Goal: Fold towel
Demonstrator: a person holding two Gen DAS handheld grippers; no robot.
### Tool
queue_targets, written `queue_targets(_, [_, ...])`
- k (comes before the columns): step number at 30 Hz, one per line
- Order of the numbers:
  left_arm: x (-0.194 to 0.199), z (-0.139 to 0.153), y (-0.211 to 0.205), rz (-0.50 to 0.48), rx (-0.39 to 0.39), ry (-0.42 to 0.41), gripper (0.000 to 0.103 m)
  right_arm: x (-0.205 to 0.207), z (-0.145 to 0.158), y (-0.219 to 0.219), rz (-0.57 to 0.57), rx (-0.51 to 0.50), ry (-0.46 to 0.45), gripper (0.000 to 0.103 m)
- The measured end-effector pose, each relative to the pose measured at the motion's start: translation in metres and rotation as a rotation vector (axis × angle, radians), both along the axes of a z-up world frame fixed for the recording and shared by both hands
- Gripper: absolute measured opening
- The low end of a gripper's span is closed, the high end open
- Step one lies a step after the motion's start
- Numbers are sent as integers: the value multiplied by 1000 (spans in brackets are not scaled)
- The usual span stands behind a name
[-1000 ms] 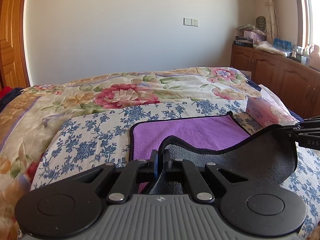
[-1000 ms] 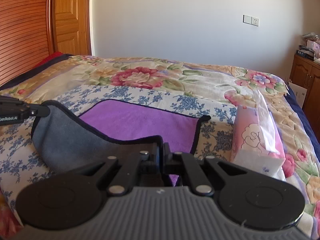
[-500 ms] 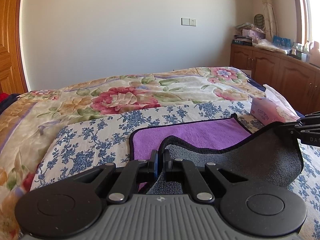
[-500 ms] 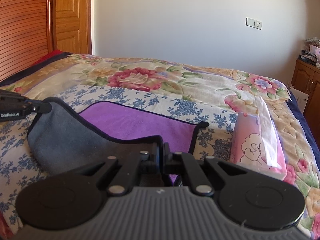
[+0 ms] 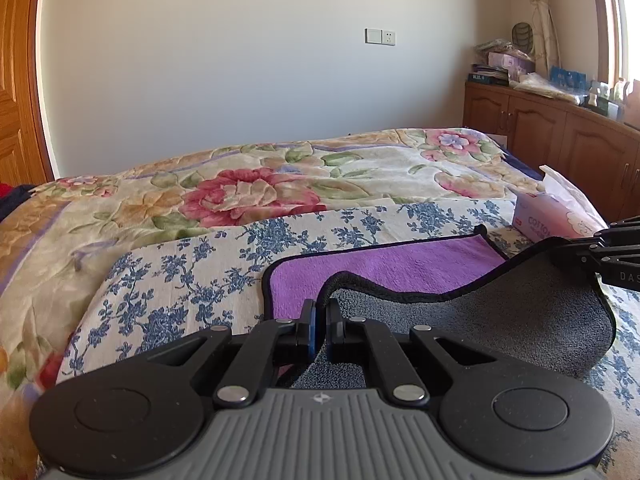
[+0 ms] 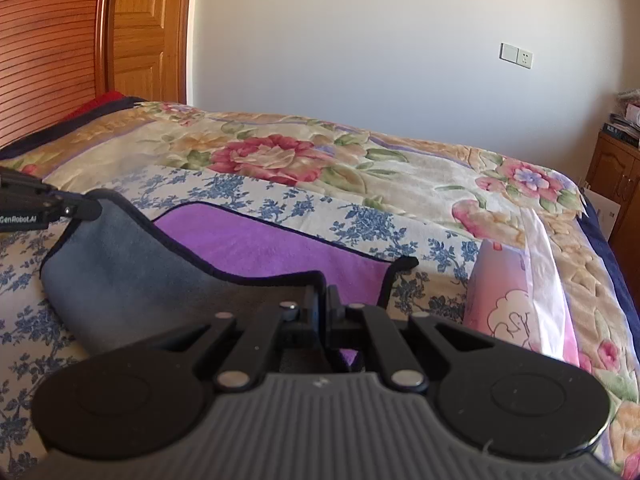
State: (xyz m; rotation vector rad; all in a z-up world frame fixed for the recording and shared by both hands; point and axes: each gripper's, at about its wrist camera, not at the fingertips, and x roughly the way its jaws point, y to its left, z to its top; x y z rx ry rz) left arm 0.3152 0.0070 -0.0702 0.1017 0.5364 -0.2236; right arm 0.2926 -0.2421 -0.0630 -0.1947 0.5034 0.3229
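Note:
A towel, purple on one face and grey on the other, with a black hem, lies on a blue-flowered cloth on the bed. Its near edge is lifted and carried over the purple far half, grey side up. My left gripper is shut on the near-left corner of the towel. My right gripper is shut on the near-right corner; it also shows in the left wrist view. The towel also shows in the right wrist view, with the left gripper at the grey flap's far corner.
A pink tissue box stands on the bed just right of the towel; it also shows in the left wrist view. A floral quilt covers the bed beyond. Wooden cabinets line the right wall, a wooden door the left.
Both grippers have carried the lifted near edge forward over the purple half, so less purple shows. Both stay shut on their corners.

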Motion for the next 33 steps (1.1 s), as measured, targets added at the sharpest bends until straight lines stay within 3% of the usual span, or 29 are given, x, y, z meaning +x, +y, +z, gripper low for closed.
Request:
queue_targets(15, [31, 17, -7, -5, 36, -16, 6, 27, 12, 0, 11, -5, -60, 4])
queue_targets(33, [76, 12, -17, -5, 72, -19, 6, 65, 6, 4, -2, -66, -70, 4])
